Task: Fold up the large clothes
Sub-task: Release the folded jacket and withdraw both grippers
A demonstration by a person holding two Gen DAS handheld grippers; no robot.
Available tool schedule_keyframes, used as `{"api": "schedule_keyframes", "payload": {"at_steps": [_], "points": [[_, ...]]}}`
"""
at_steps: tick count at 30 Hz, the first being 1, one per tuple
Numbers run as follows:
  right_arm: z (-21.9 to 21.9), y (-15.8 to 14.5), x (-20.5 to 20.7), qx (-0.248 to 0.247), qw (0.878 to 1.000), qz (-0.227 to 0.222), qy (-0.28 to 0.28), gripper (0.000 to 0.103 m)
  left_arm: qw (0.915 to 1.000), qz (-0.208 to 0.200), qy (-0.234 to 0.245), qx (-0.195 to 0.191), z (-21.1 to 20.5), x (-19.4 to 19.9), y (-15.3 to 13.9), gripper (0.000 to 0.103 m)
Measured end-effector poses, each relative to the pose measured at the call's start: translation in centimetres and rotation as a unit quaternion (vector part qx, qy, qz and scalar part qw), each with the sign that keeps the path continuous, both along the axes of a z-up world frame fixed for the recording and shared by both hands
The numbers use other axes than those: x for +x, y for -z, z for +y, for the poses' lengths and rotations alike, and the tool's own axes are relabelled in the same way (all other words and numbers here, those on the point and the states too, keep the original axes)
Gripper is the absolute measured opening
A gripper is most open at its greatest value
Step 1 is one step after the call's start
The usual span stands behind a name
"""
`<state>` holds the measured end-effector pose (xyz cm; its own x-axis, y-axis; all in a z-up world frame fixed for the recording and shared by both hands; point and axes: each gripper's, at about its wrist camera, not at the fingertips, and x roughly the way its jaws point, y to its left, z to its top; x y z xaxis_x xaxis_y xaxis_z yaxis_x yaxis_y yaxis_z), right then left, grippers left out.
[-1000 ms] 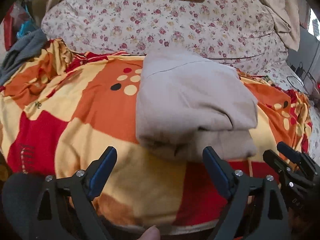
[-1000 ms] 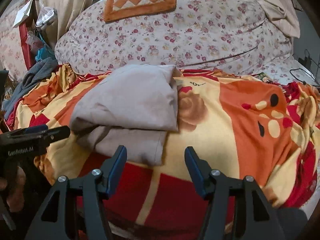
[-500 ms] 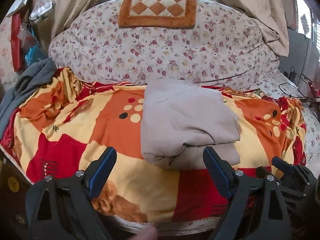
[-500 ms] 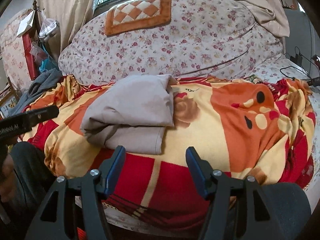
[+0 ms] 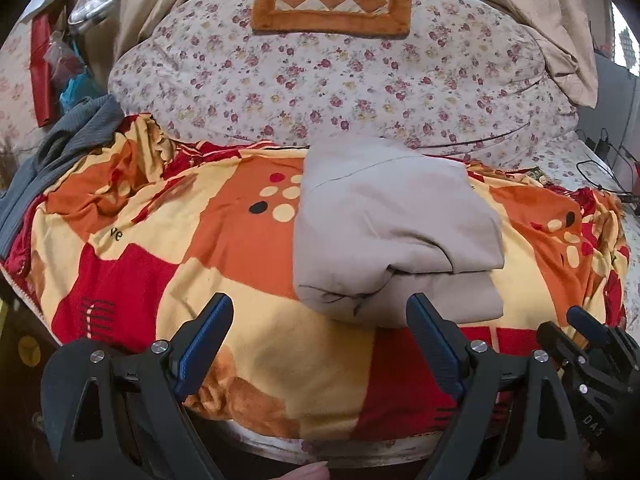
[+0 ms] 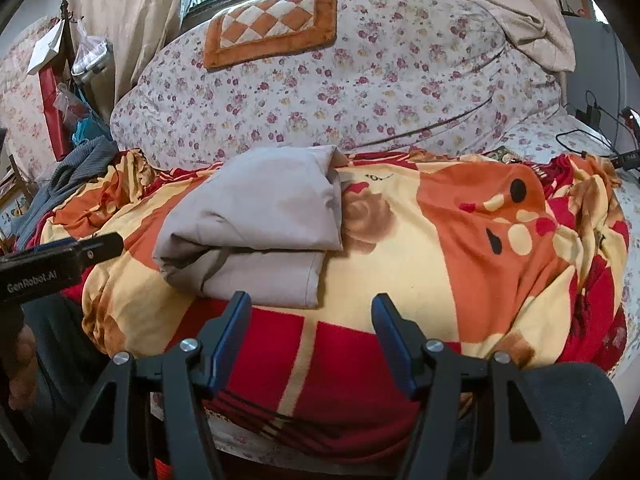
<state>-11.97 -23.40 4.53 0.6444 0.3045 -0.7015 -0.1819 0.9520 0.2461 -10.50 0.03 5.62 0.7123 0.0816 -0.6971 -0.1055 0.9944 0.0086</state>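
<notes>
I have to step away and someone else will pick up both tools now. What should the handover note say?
Left tool: open, holding nothing, held short of the bed's near edge.
Right tool: open, holding nothing, also off the cloth.
The beige garment lies folded into a layered bundle on the orange and red blanket, in front of the floral quilt.
Done: the folds appear complete.
Left: possibly square up the bottom layer, which sticks out at the near edge. A grey garment lies at the blanket's left edge; perhaps it is next.
</notes>
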Motion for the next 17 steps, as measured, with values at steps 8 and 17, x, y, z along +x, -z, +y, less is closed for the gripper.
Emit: {"api": "schedule_keyframes", "payload": {"at_steps": [8, 17], "points": [[-0.3, -3.3, -0.6, -0.028, 1.0, -0.011, 0.001, 0.066, 0.9999, 0.002, 0.011, 0.005, -0.6, -0.2, -0.2, 0.081], [-0.9, -4.0, -1.1, -0.037, 0.999, -0.008, 0.005, 0.066, 0.9999, 0.003, 0.014, -0.004, -0.9, -0.5, 0.0, 0.081]]}}
